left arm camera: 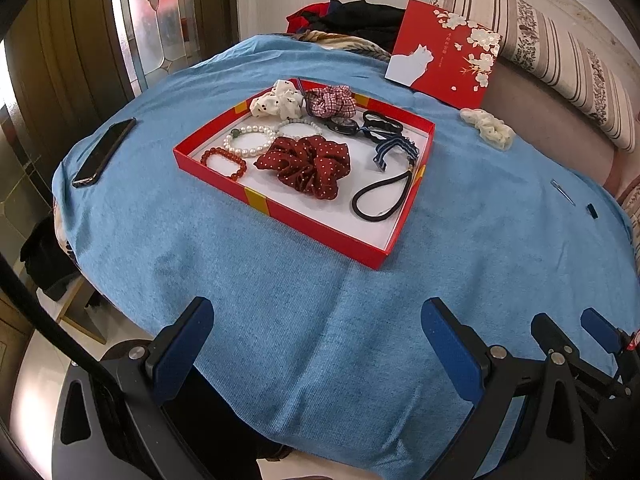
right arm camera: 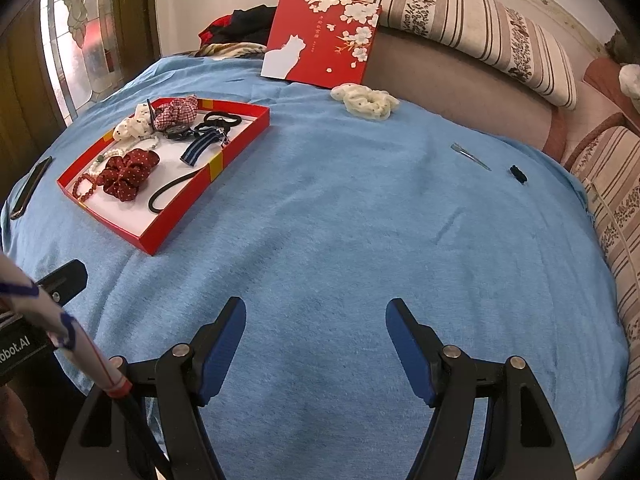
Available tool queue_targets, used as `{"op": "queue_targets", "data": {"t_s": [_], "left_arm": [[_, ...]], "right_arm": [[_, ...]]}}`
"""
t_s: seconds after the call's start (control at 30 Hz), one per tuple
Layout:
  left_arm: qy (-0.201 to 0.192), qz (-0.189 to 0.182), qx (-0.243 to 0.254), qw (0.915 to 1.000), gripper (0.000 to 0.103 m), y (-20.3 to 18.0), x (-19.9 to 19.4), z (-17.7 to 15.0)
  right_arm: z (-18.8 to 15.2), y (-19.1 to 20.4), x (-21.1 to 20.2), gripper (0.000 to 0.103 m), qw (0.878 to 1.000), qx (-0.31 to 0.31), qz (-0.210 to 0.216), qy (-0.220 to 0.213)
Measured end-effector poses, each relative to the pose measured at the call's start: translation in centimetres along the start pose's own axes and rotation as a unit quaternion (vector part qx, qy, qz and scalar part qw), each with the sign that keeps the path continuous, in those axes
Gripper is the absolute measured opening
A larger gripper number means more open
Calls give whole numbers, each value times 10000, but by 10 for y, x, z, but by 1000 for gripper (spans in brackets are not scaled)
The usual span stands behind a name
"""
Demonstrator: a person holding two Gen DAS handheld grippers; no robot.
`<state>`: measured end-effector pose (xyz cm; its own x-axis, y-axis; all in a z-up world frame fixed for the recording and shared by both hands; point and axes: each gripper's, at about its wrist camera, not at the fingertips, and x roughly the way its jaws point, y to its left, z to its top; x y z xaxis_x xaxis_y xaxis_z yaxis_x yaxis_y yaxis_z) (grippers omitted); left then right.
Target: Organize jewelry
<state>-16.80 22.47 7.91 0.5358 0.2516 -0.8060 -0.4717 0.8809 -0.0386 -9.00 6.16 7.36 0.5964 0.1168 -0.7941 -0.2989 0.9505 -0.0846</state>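
A red tray (left arm camera: 320, 228) (right arm camera: 168, 222) with a white floor sits on the blue cloth (left arm camera: 280, 300). It holds a dark red dotted scrunchie (left arm camera: 308, 166), a plaid scrunchie (left arm camera: 330, 100), a white scrunchie (left arm camera: 276, 100), a pearl bracelet (left arm camera: 248, 142), a red bead bracelet (left arm camera: 226, 162), a black hair tie (left arm camera: 382, 196) and a striped band (left arm camera: 390, 150). Outside it lie a cream scrunchie (right arm camera: 366, 102) (left arm camera: 488, 126), a metal hair clip (right arm camera: 470, 156) and a small black clip (right arm camera: 518, 174). My left gripper (left arm camera: 316, 328) and right gripper (right arm camera: 316, 328) are open and empty, near the front edge.
A black phone (left arm camera: 104, 152) lies left of the tray. The red box lid (right arm camera: 320, 36) with a white cat leans at the back against a striped cushion (right arm camera: 460, 20). A sofa runs along the right side. Clothes are piled at the back.
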Motion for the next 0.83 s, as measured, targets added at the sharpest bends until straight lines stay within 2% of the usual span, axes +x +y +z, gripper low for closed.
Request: {"op": "queue_targets", "data": {"t_s": [0.43,0.83], "left_arm": [[-3,13,-189,9998,103,12,3,2],[8,19,-413,9991,103,26,-1,8]], "right_arm": [[17,20,1,77,9997,-222,66,-51],[12,20,3,77,9996,-232,150,23]]}}
